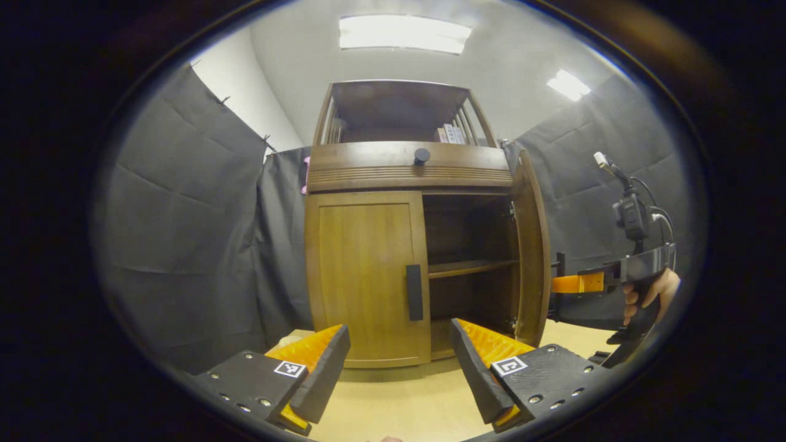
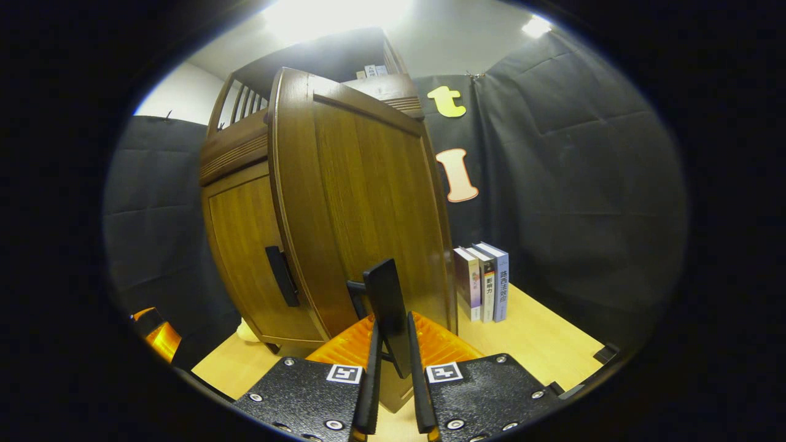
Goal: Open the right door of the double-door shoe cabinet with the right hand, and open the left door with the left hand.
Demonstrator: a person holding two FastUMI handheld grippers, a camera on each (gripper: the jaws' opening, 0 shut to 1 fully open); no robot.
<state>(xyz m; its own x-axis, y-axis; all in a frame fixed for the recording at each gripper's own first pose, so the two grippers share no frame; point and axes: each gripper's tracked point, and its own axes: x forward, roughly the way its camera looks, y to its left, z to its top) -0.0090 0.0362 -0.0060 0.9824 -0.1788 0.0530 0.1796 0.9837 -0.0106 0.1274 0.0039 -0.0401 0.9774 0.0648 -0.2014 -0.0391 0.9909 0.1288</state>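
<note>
The wooden shoe cabinet [image 1: 408,166] stands on a light table. Its left door [image 1: 362,276] is closed, with a dark vertical handle [image 1: 415,292] at its inner edge. The right door [image 1: 532,245] is swung out wide, showing an inner shelf [image 1: 470,267]. My left gripper [image 1: 399,362] is open, a short way in front of the left door and level with its lower part. In the right gripper view my right gripper [image 2: 392,325] is shut on the right door's dark handle [image 2: 388,307], with the open door [image 2: 368,202] just ahead. A hand [image 1: 651,294] holds that gripper.
A drawer with a dark knob [image 1: 421,155] sits above the doors, under an open railed shelf holding books [image 1: 450,133]. Three books [image 2: 485,282] stand upright on the table right of the cabinet. Dark cloth walls close in on both sides.
</note>
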